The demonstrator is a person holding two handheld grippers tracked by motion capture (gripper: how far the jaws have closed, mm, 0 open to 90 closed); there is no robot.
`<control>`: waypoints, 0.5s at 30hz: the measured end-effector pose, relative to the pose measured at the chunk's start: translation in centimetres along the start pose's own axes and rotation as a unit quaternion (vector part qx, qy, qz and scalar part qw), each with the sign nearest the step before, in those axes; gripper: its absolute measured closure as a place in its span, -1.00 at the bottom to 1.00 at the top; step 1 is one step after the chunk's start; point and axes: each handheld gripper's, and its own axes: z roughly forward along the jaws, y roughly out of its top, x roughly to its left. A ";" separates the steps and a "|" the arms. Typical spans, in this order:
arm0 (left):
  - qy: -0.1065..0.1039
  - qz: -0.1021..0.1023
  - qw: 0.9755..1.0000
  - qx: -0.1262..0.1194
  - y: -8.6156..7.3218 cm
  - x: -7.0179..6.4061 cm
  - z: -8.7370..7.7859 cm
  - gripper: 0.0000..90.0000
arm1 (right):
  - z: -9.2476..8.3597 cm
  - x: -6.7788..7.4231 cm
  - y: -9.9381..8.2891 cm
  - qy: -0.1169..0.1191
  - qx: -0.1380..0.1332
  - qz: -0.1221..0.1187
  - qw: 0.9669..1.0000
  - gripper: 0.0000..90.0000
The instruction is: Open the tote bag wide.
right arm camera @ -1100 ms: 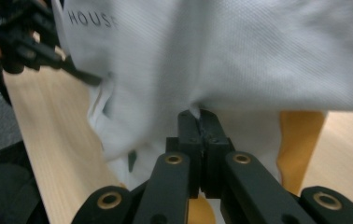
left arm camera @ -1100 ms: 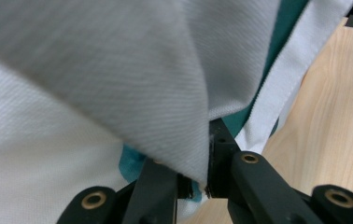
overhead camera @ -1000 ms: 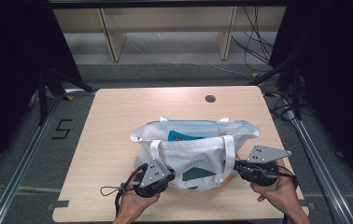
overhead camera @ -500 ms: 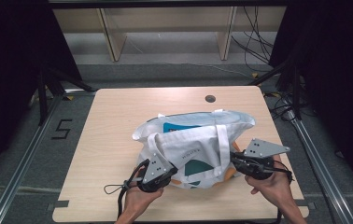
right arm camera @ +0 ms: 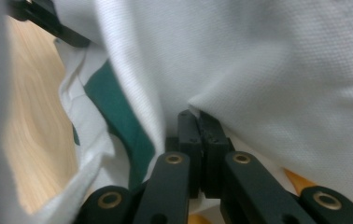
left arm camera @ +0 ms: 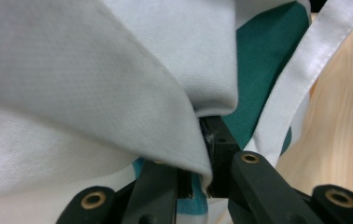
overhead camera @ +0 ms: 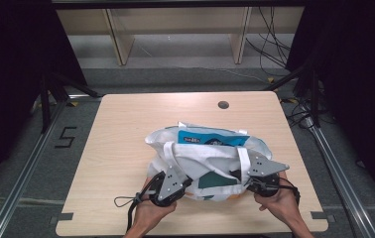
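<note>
A white tote bag with a teal print and white straps lies on the wooden table, its mouth facing away from me. A blue packet sticks out of that mouth. My left gripper is shut on the bag's near left fabric, which folds over its jaws. My right gripper is shut on the bag's near right fabric, jaws pressed together under the cloth. A white strap runs beside the left jaws.
A round dark cable hole sits near the table's far edge. Wooden shelving stands beyond the table, with cables on the floor at the right. A black cable trails from the left gripper.
Both grippers have pulled back toward me and raised the bag's near end. The bag has bunched up and the blue packet now pokes out of its far mouth.
</note>
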 end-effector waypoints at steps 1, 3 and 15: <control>-0.003 -0.008 1.000 0.007 -0.3 0.2 0.2 0.85 | 0.3 -0.1 -0.3 0.002 0.003 0.009 1.000 1.00; -0.016 -0.029 0.999 0.012 -1.0 0.5 0.8 0.86 | 0.6 -0.4 -0.6 0.003 0.013 0.008 1.000 1.00; -0.020 -0.040 0.997 0.066 -3.1 0.7 2.6 0.87 | 2.3 -1.3 -2.6 0.025 0.052 0.049 0.997 1.00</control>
